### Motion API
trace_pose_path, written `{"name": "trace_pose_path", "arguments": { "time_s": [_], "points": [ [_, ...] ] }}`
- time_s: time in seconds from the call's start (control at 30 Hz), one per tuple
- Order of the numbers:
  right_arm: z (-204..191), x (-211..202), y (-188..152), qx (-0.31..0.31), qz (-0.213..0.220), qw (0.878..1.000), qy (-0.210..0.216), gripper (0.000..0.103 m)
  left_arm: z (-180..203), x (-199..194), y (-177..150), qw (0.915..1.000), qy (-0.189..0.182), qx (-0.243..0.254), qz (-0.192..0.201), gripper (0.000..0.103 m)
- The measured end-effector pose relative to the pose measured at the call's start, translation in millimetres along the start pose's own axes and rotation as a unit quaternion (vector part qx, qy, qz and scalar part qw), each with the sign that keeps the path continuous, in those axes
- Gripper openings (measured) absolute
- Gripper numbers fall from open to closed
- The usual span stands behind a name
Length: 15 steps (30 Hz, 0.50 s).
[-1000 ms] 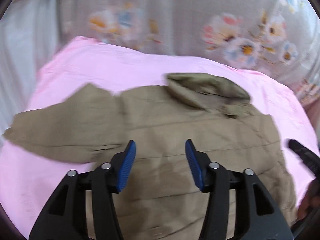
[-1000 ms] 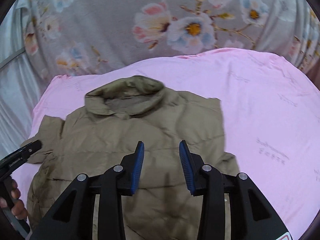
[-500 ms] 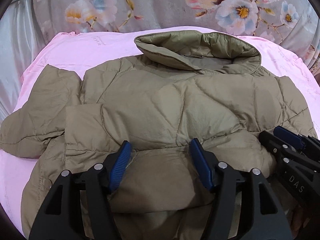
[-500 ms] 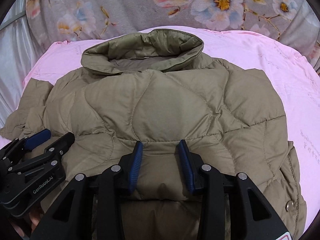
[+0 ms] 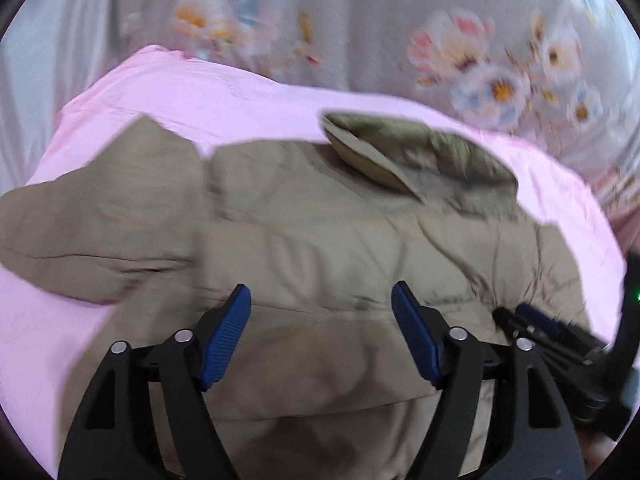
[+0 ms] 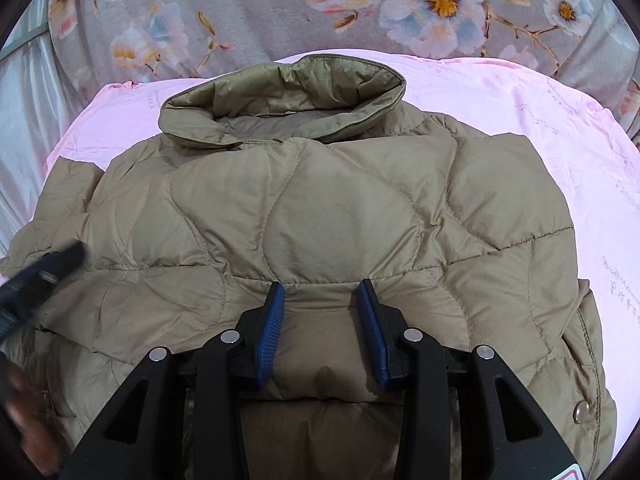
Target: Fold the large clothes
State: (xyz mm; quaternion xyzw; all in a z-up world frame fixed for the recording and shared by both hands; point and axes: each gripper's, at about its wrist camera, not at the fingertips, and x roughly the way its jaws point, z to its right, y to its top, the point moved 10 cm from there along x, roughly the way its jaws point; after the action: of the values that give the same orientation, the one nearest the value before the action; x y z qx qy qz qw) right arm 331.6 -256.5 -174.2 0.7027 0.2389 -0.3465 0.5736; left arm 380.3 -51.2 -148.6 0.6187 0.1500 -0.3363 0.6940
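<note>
An olive quilted jacket lies on a pink sheet, collar at the far side. A sleeve spreads out to the left in the left wrist view. My left gripper is open and empty, just above the jacket's lower back. My right gripper is open and empty over a fold edge of the jacket. The right gripper also shows at the right edge of the left wrist view. The left gripper shows blurred at the left of the right wrist view.
A grey floral blanket lies beyond the pink sheet. White fabric hangs at the far left. A snap button sits on the jacket's right edge.
The left gripper has pulled back and to the left, and its view is blurred from motion. The right gripper has stayed nearly still over the jacket fold. Both stay open.
</note>
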Motion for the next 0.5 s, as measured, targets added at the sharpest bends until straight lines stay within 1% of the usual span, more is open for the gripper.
{"name": "trace_pose_path", "arguments": {
  "time_s": [0.03,0.07,0.13,0.17,0.2,0.23,0.27,0.3,0.33,0.37,0.43,0.47,0.5],
  "points": [
    [0.1,-0.1,0.0,0.002,0.000,1.000,0.002,0.037,-19.3,-11.8,7.0,0.9997,0.001,-0.022,0.007,0.086],
    [-0.2,-0.2,0.0,0.003,0.000,1.000,0.003,0.037,-53.8,-27.5,17.4,0.9982,0.009,-0.057,0.018,0.089],
    [-0.6,-0.7,0.3,0.002,0.001,1.000,0.002,0.037,-102.4,-41.8,28.0,0.9946,0.029,-0.097,0.023,0.089],
    [-0.6,-0.9,0.3,0.002,0.001,1.000,0.001,0.037,-143.6,-49.1,32.8,0.9902,0.050,-0.128,0.024,0.089],
    [-0.9,-1.1,0.4,0.001,0.001,1.000,0.000,0.037,-174.8,-53.6,35.2,0.9856,0.070,-0.152,0.024,0.089],
    [-0.9,-1.2,0.5,0.001,0.001,1.000,-0.001,0.037,-219.1,-59.0,35.8,0.9771,0.098,-0.188,0.024,0.089],
    [-0.8,-1.2,0.3,0.001,0.001,1.000,-0.001,0.038,-244.8,-61.2,35.1,0.9715,0.109,-0.209,0.026,0.089],
    [-0.3,-1.2,0.4,0.000,0.001,1.000,-0.001,0.038,-275.1,-63.6,33.1,0.9638,0.122,-0.236,0.026,0.089],
    [-0.5,-1.3,0.4,-0.001,0.001,1.000,-0.004,0.038,-301.8,-64.9,30.3,0.9560,0.136,-0.259,0.024,0.088],
    [-0.8,-1.2,0.4,-0.002,0.001,1.000,-0.007,0.038,-330.8,-65.9,26.3,0.9463,0.149,-0.286,0.024,0.088],
    [-1.2,-1.2,0.4,-0.005,0.001,1.000,-0.012,0.039,-366.3,-64.7,20.6,0.9334,0.158,-0.321,0.022,0.086],
    [-1.1,-1.2,0.5,-0.005,0.001,1.000,-0.013,0.039,-381.3,-62.2,18.8,0.9270,0.150,-0.343,0.022,0.086],
    [-1.4,-1.2,0.3,-0.005,0.001,1.000,-0.015,0.039,-390.1,-58.1,17.2,0.9230,0.138,-0.359,0.021,0.086]
  ]
}}
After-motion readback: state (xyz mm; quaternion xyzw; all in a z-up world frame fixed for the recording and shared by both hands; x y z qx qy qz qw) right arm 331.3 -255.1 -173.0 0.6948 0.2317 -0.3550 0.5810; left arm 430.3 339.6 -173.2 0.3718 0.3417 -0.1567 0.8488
